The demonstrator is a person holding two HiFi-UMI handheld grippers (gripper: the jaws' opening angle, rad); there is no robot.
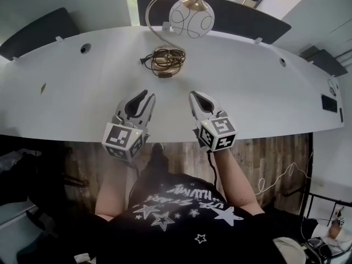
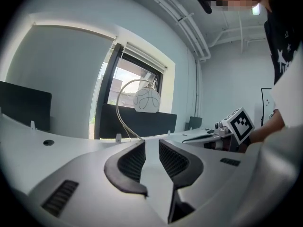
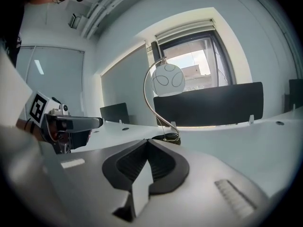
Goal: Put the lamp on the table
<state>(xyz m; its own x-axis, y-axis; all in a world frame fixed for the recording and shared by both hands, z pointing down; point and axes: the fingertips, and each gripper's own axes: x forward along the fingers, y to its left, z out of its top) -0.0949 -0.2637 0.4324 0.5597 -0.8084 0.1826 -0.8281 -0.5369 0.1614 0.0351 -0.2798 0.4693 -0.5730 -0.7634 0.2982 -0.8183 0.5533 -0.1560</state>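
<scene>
While the lamp hugs the far edge — left gripper parted; right gripper closed

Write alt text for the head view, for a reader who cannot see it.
A lamp with a curved gold stem and white globe shade stands near the far edge of a white table, its cord coiled at the base. Nearer the person, two empty grippers point toward it: the left gripper open, the right gripper shut.

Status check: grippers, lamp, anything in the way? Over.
Left gripper open, empty; right gripper shut, empty. Lamp upright on far side of table, cord coiled at its base. Nothing between grippers and lamp.
</scene>
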